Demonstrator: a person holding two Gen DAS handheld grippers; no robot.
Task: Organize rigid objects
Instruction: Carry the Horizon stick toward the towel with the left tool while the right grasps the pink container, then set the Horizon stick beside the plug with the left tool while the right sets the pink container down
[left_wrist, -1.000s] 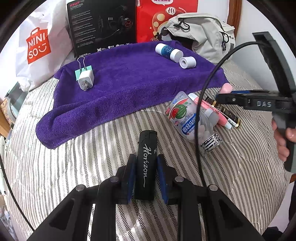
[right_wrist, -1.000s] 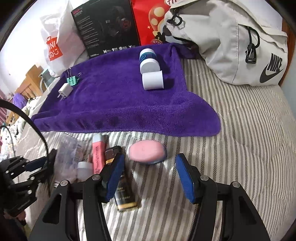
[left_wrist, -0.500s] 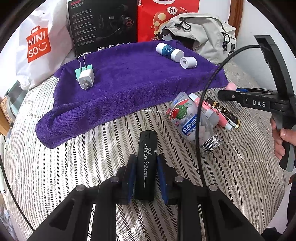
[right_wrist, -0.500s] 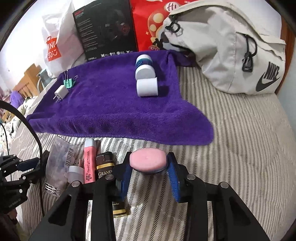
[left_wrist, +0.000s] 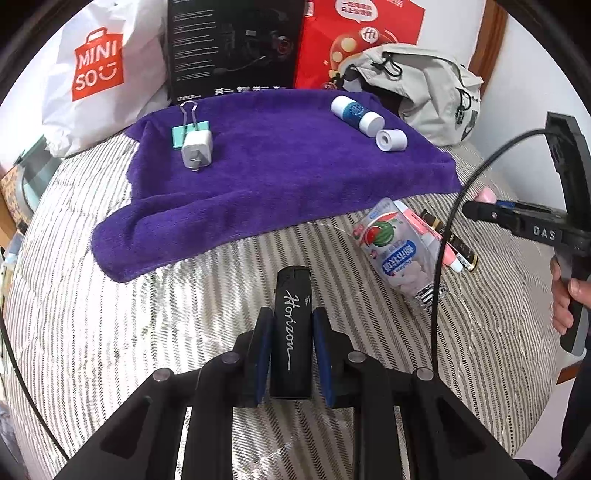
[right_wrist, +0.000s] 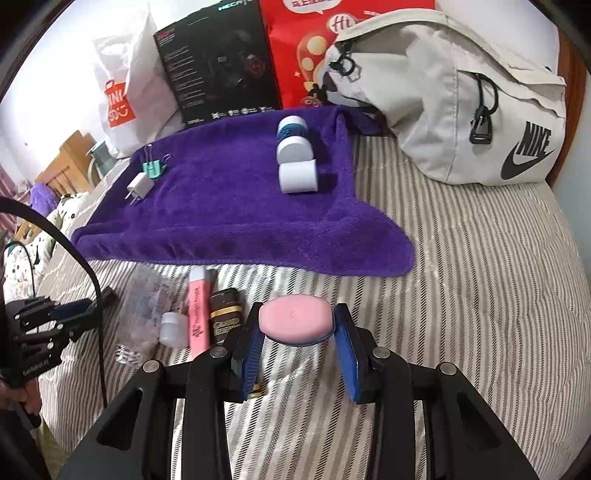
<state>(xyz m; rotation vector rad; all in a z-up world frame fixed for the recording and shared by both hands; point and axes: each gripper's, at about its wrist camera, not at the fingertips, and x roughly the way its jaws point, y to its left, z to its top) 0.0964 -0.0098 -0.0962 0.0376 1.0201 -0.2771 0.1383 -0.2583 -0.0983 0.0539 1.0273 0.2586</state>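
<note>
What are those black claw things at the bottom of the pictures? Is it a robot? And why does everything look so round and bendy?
It is not a robot. A person holds a gripping tool in each hand, and each tool has a small camera looking out along its two fingers. The lens is very wide, so straight things look curved.

One picture comes from the left gripper. It is squeezing a black lighter. The other picture comes from the right gripper, which pinches a pink oval case.

Below is a striped bed cover with a purple towel on it. On the towel lie a white plug, a green clip, a blue and white tube and a small white roll. Off the towel are a candy bottle and a pink marker.
</note>
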